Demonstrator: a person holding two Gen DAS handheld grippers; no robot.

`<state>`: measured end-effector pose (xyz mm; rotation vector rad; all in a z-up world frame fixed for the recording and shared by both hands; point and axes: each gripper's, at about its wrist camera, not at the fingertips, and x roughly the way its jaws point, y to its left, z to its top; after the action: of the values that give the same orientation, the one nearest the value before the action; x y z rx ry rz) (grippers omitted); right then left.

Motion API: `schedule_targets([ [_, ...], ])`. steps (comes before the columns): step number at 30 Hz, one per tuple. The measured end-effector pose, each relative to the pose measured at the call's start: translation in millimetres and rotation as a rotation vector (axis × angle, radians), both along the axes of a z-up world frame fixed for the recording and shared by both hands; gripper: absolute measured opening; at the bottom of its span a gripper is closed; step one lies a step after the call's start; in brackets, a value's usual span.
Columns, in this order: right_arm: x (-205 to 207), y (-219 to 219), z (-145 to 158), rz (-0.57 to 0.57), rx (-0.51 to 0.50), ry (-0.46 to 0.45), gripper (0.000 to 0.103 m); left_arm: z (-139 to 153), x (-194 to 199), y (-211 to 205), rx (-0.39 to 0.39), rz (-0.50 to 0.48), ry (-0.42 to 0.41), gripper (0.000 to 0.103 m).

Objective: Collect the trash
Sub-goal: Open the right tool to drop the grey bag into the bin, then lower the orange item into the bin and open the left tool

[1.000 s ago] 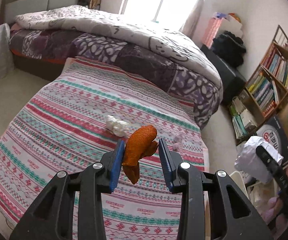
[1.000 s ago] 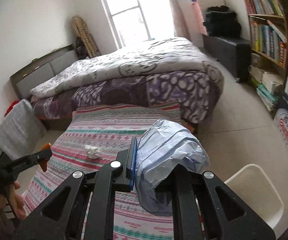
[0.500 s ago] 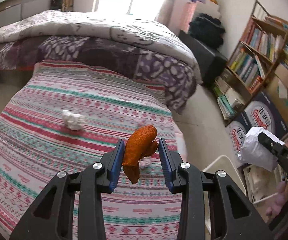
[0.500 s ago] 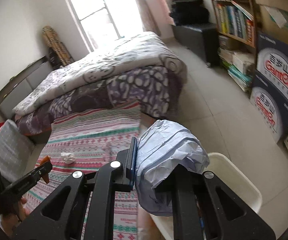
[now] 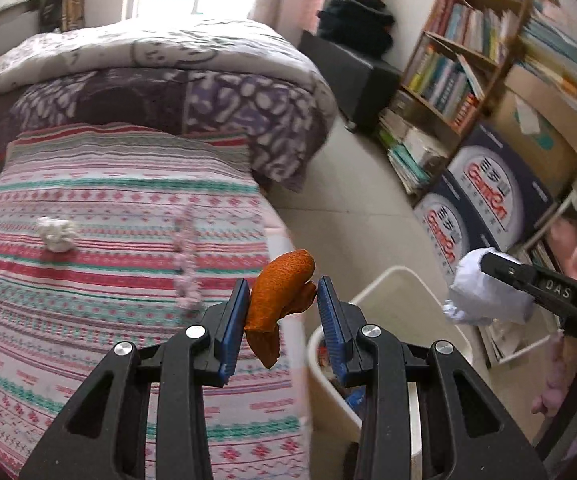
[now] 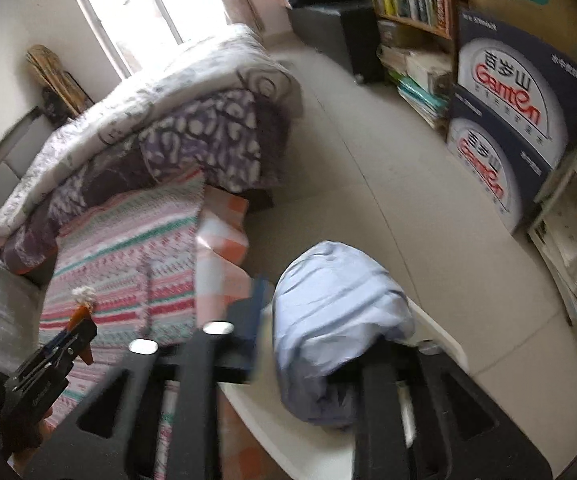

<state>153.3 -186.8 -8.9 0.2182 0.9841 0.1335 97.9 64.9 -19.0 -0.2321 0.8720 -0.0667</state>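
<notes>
Currently, by view:
Left wrist, left claw [image 5: 280, 312]: clenched on an orange peel [image 5: 282, 300], held above the edge of the striped cloth [image 5: 108, 240], beside the white trash bin [image 5: 400, 292].
Left wrist, cloth: a crumpled white tissue [image 5: 56, 233] lies on it.
Left wrist, right claw [image 5: 488, 286]: grasping a pale blue paper wad [image 5: 484, 294] over the bin.
Right wrist, right claw [image 6: 316, 328]: blurred, gripping the wad [image 6: 336, 312] above the bin [image 6: 444, 344].

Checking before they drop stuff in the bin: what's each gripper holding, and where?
Left gripper pinches the orange peel across its middle; right gripper clamps the crumpled pale-blue paper by its side.
</notes>
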Motion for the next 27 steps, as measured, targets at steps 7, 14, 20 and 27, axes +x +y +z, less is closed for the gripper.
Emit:
schedule_targets([
  [7,-1,-25,-8,-0.049,-0.013,0.049,0.064,-9,1,-33,-0.010,-0.080,0.013,0.036],
  [14,-5,-45,-6,-0.094,0.000,0.038,0.065,-16,4,-56,-0.008,-0.133,0.023,0.036],
  [20,-6,-55,-5,-0.122,-0.001,0.025,0.069,-23,7,-72,-0.019,-0.170,0.035,0.036],
  [27,-7,-66,-7,-0.159,-0.008,0.026,0.080,-35,12,-91,-0.094,-0.237,0.074,0.046],
])
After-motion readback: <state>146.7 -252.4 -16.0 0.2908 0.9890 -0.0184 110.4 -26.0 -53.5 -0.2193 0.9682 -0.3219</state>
